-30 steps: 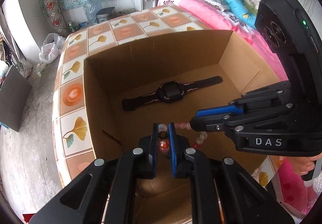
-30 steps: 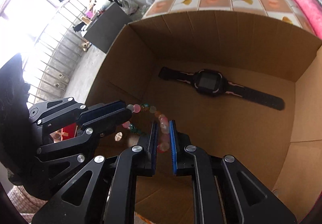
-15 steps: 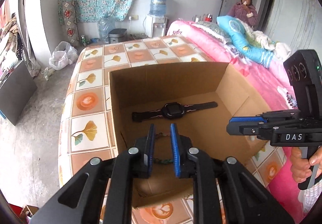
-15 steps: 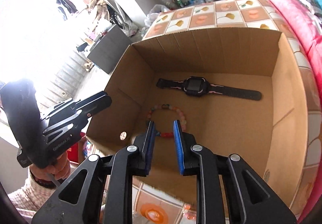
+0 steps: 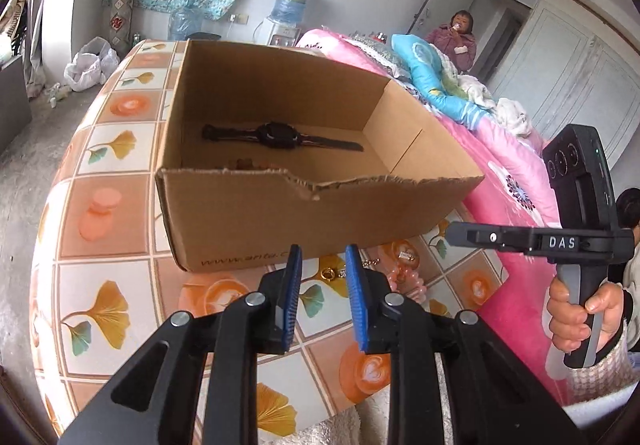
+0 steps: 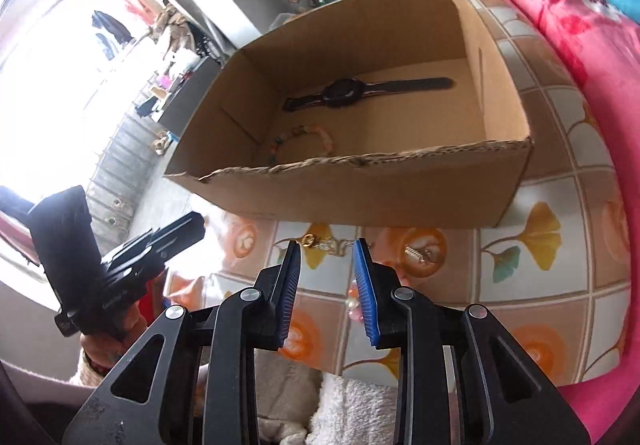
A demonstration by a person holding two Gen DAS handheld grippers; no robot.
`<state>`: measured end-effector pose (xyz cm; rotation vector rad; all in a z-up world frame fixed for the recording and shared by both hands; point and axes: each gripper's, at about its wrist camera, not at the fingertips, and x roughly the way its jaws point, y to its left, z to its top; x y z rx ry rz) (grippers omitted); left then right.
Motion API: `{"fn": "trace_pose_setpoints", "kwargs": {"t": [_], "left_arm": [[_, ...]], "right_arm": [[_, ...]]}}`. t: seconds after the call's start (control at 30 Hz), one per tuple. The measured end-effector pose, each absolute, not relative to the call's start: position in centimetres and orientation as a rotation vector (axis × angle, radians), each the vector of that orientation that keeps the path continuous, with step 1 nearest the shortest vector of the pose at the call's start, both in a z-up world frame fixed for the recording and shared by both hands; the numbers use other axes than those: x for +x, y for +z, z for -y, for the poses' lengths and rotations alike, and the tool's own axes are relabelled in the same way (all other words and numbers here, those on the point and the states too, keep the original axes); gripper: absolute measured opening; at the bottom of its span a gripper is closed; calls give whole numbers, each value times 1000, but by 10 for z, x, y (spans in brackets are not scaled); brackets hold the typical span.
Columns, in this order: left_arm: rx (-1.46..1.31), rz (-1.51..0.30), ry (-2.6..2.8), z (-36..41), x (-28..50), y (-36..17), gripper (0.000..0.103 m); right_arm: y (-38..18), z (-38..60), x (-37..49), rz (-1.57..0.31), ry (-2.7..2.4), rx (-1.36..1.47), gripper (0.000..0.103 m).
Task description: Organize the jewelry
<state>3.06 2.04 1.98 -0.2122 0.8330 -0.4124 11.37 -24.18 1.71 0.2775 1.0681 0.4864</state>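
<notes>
A cardboard box [image 5: 240, 213] [image 6: 360, 193] stands on the tiled table. Inside lie a black watch [image 5: 280, 135] [image 6: 352, 93] and a bead bracelet [image 6: 304, 137], whose top just shows over the rim in the left wrist view [image 5: 244, 164]. In front of the box lie a gold chain with a ring [image 5: 330, 274] [image 6: 320, 243], a small silver spring-like piece [image 5: 405, 255] [image 6: 416, 253] and pink beads [image 5: 408, 283] [image 6: 354, 303]. My left gripper [image 5: 320, 265] [image 6: 196, 225] and right gripper [image 6: 327, 259] [image 5: 454, 231] are open, empty, in front of the box.
The table [image 5: 108, 205] has a flower-tile cover. A pink bed [image 5: 500, 173] lies right of it, with a person [image 5: 456, 39] sitting at the far end. A water dispenser [image 5: 290, 13] stands by the back wall.
Both grippers let go of the bead bracelet, which now lies in the box. Both pulled back out of the box, lowered in front of it and opened wider.
</notes>
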Motion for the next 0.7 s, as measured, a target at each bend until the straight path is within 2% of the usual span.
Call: {"fn": "trace_pose_setpoints", "kwargs": {"t": [0.27,0.7], "left_arm": [[-128,-836,-381,-4,33,0,22],[-4,-861,-401,20,32,-19,22]], "right_arm": [[11,269,129,-1040,459,382,28],[-16,253,78,-1101,385,146,29]]}}
